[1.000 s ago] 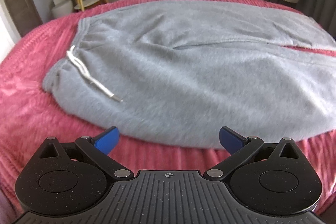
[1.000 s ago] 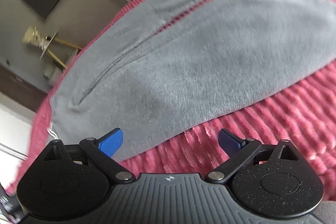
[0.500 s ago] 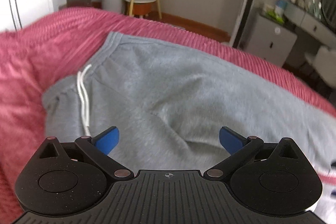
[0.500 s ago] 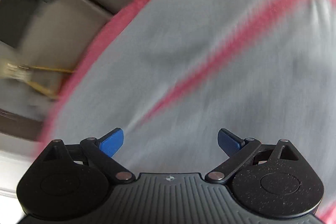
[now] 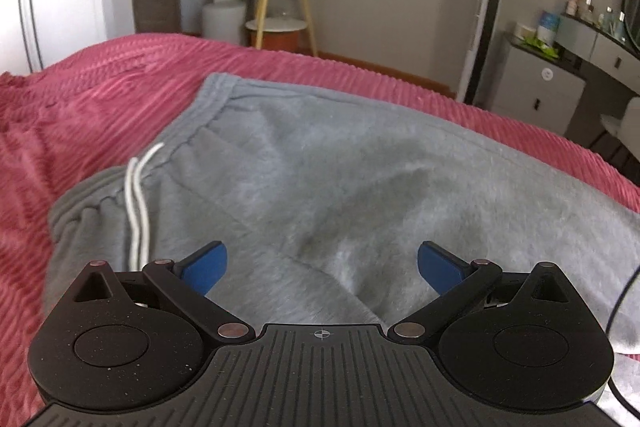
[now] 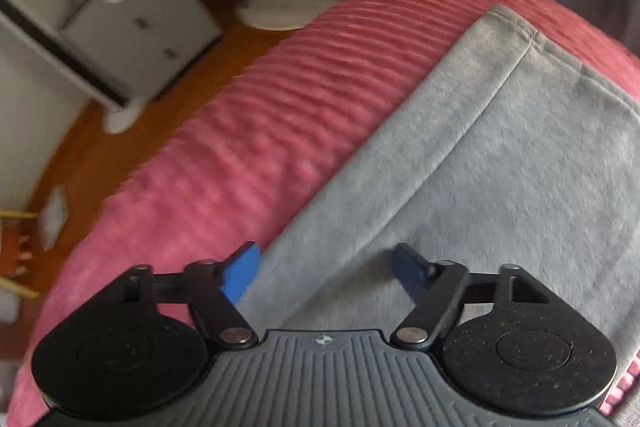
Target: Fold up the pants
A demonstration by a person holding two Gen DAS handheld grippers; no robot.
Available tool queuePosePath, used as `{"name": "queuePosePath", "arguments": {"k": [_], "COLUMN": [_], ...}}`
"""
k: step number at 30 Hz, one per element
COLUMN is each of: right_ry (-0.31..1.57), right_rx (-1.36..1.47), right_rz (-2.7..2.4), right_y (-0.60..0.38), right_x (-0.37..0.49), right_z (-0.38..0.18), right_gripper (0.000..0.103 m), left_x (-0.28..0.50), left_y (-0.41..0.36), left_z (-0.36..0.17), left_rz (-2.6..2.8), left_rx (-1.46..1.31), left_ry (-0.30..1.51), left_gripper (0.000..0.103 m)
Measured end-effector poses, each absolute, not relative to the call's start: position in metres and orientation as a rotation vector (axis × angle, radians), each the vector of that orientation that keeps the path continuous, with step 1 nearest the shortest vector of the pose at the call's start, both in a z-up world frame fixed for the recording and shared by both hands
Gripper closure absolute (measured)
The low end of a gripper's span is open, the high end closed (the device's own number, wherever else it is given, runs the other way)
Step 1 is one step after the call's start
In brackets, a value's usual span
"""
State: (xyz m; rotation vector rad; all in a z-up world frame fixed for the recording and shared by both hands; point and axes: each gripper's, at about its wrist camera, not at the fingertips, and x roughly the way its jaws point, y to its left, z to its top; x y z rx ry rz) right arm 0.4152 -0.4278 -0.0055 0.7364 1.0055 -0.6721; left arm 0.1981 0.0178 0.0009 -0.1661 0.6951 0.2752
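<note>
Grey pants [image 6: 500, 163] lie under the closing, empty right hand-held gripper [image 6: 326, 273].

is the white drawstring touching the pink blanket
Apart. Left wrist view: the white drawstring lies wholly on the grey pants, with grey fabric between it and the pink blanket.

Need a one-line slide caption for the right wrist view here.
Right gripper, jaws closing, above the outer edge of a gray sweatpants leg on a pink ribbed bedspread.

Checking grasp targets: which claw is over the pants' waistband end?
The left claw: the white drawstring lies beside it; the closing right claw sees plain hem.
</note>
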Motion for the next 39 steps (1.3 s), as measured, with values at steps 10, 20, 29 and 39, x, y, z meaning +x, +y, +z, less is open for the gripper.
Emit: {"name": "queuePosePath", "arguments": {"k": [10, 20, 29, 39], "right_ry": [0.978, 0.777, 0.727, 0.688], "right_rx": [0.503, 0.638, 0.634, 0.52], "right_rz": [-0.755, -0.344, -0.304, -0.28], "right_y": [-0.419, -0.405, -0.379, -0.377], "right_x": [0.435, 0.152, 0.065, 0.031], "right_z": [-0.018, -0.009, -0.064, -0.055], "right_gripper": [0.095, 0.099, 0.101, 0.094], "left_x": [0.201, 0.163, 0.185, 0.299], "left_y": [0.018, 0.037, 0.035, 0.09], "left_z": [-0.013, 0.002, 0.017, 0.002], "left_rz": [0.267, 0.182, 0.184, 0.188], "left_rx": [-0.167, -0.326, -0.19, -0.282], "left_ry": [0.752, 0.566, 0.564, 0.695], "left_gripper": [0.0, 0.0, 0.0, 0.0]}}
